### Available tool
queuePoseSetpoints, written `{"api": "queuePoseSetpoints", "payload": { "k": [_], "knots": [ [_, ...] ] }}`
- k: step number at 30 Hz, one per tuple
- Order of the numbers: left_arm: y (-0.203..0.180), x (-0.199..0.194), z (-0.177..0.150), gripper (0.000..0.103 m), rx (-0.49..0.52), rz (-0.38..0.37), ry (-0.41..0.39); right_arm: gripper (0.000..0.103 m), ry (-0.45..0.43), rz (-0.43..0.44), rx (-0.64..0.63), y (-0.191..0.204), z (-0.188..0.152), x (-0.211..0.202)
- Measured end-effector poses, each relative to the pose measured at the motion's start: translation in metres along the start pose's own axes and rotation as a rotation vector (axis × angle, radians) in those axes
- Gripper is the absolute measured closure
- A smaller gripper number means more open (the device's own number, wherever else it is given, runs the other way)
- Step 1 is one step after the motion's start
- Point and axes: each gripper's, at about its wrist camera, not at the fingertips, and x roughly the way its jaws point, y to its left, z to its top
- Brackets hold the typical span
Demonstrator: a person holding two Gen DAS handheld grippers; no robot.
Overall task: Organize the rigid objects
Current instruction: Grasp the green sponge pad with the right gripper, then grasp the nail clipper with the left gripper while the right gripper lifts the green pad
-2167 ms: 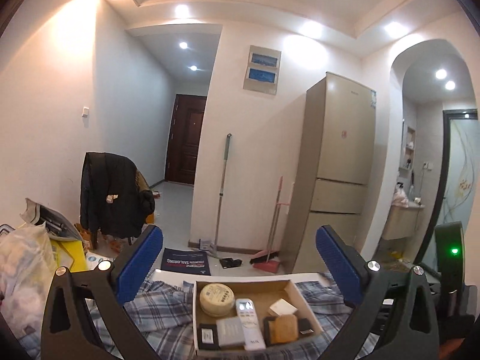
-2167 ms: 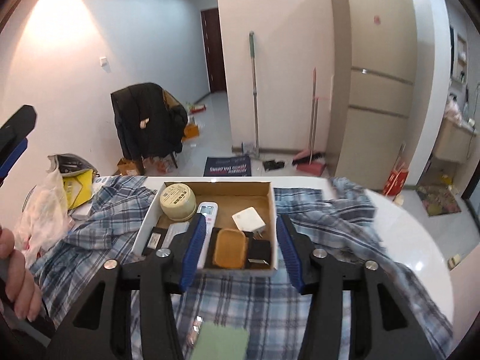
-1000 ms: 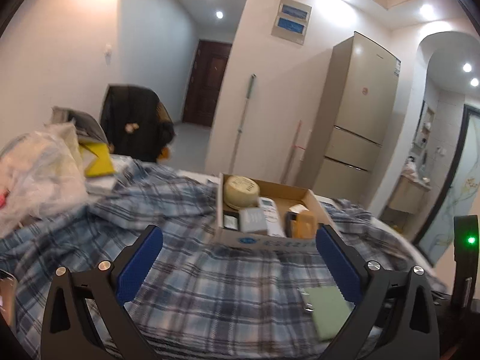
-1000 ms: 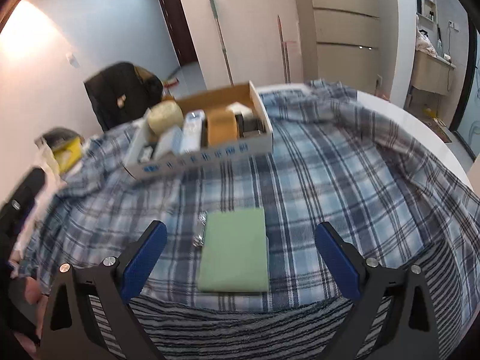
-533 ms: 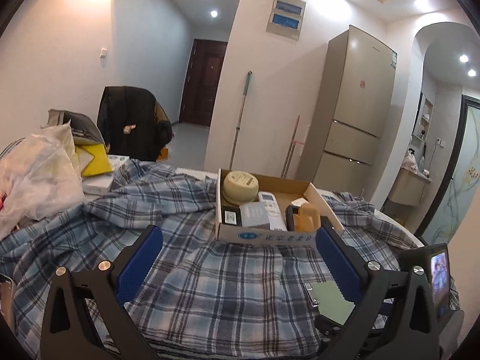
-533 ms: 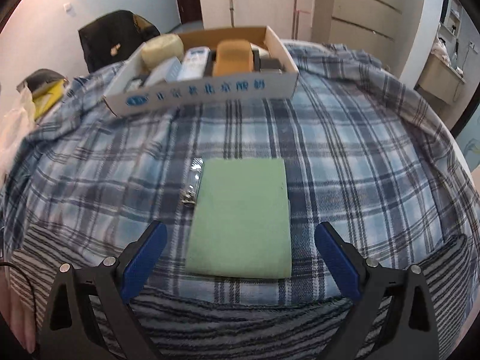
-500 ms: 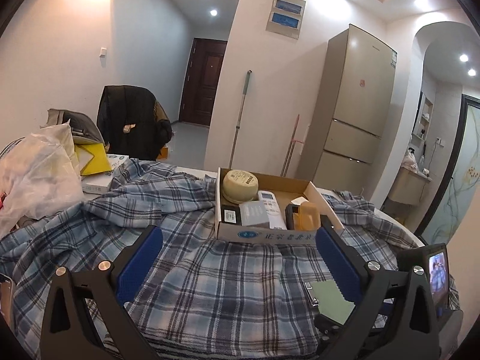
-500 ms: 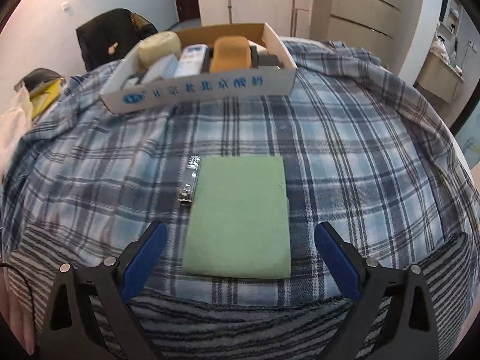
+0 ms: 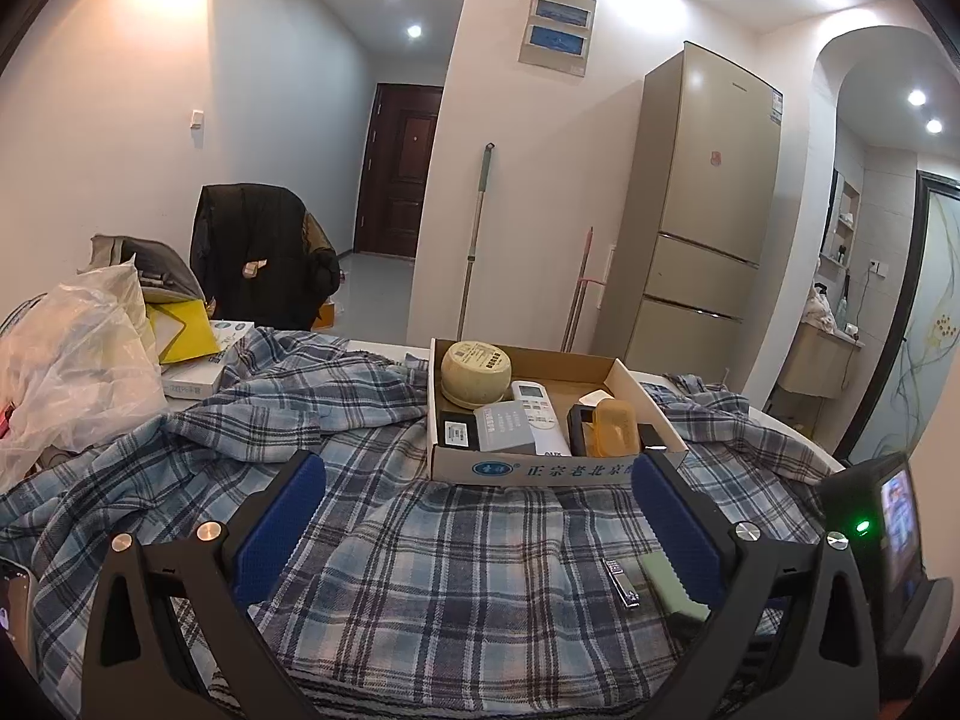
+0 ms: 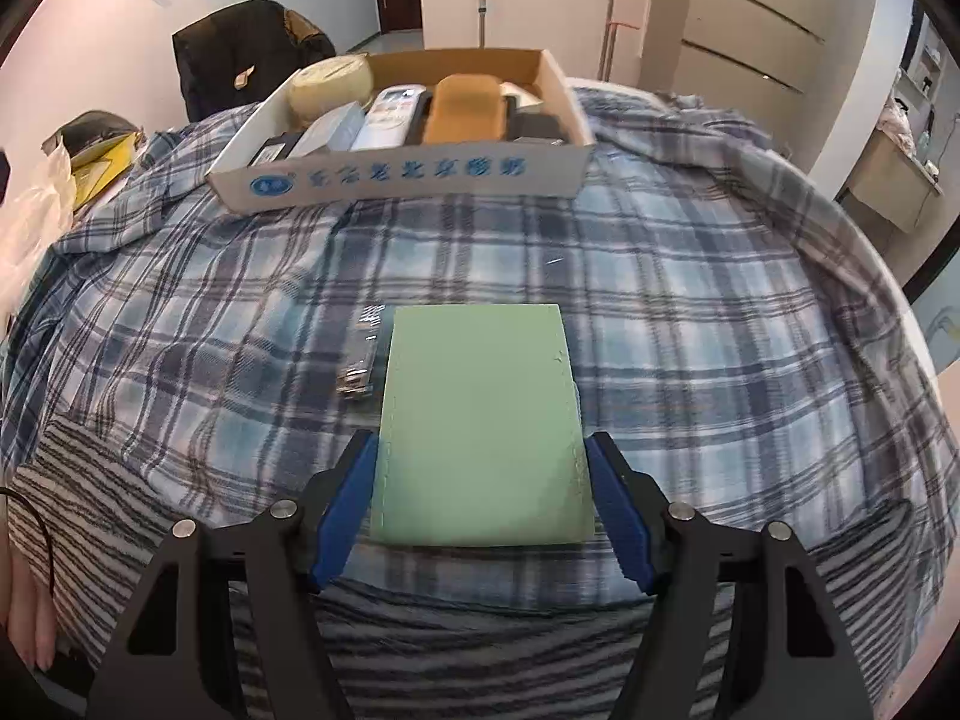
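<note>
A flat green case (image 10: 480, 420) lies on the plaid cloth (image 10: 690, 312). My right gripper (image 10: 480, 468) has closed in on its near end, with a blue pad against each side edge. A metal nail clipper (image 10: 359, 354) lies just left of the case. Both show in the left wrist view, the case (image 9: 663, 585) and the clipper (image 9: 624, 583). A cardboard box (image 10: 396, 174) farther back holds a round tin (image 10: 327, 87), a white remote (image 10: 390, 111), an orange case (image 10: 465, 105) and dark items. My left gripper (image 9: 474, 516) is open and empty, hovering over the cloth short of the box (image 9: 540, 468).
A plastic bag (image 9: 66, 360), a yellow folder (image 9: 180, 330) and a white carton (image 9: 192, 378) sit at the table's left. A chair with a black jacket (image 9: 258, 264), a mop, a broom and a fridge (image 9: 696, 216) stand beyond the table.
My right gripper has moved forward and down and narrowed from wide open until its pads meet the green case's sides. My left gripper has held nearly still.
</note>
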Motion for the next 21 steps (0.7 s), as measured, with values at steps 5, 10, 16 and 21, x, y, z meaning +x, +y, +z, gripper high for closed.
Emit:
{"api": "queuePoseSetpoints", "payload": {
  "k": [5,10,16,21],
  "knots": [
    [-0.003,0.002,0.001,0.000,0.031,0.014,0.004,0.034,-0.011,0.004,-0.011,-0.027,-0.004,-0.006],
    [-0.017,0.007,-0.001,0.000,0.096,0.008,0.061,0.034,-0.043,0.023,0.044,-0.060,0.002,-0.011],
    [-0.038,0.023,-0.003,0.002,0.142,-0.003,0.221,0.034,-0.191,-0.042,0.004,-0.084,0.017,-0.031],
    [-0.052,0.039,0.002,0.019,0.099,-0.060,0.348,0.034,-0.266,-0.033,0.007,-0.094,0.015,-0.036]
  ]
}}
